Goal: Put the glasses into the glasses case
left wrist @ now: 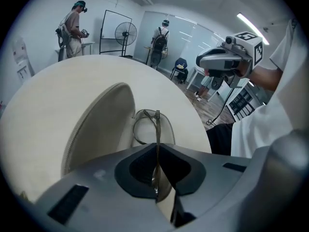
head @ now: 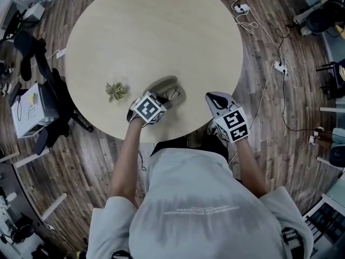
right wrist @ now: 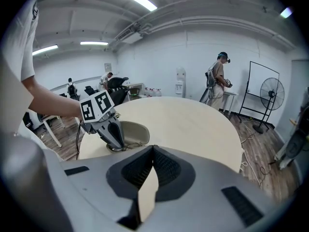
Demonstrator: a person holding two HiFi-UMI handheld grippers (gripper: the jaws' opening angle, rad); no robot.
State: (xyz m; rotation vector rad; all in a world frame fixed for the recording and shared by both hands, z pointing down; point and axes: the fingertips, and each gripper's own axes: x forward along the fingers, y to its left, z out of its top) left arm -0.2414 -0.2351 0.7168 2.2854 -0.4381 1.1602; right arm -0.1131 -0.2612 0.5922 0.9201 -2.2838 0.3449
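An open beige glasses case (head: 161, 85) lies near the front edge of the round table (head: 156, 31). The thin wire-framed glasses (left wrist: 150, 124) rest over the case's lower half, beside the raised lid (left wrist: 99, 129). My left gripper (head: 161, 100) is shut on the glasses, with a thin piece of the frame pinched between its jaws (left wrist: 156, 151). In the right gripper view, the left gripper (right wrist: 104, 124) stands at the case (right wrist: 134, 132). My right gripper (head: 214, 99) hovers at the table's edge to the right of the case, shut (right wrist: 153, 150) and holding nothing.
A small dried green sprig (head: 116, 90) lies left of the case. Cables and a power strip (head: 279, 66) run over the wooden floor at right. A dark chair (head: 51, 90) stands left of the table. People (right wrist: 217, 81), a fan (right wrist: 273, 95) and a whiteboard stand far off.
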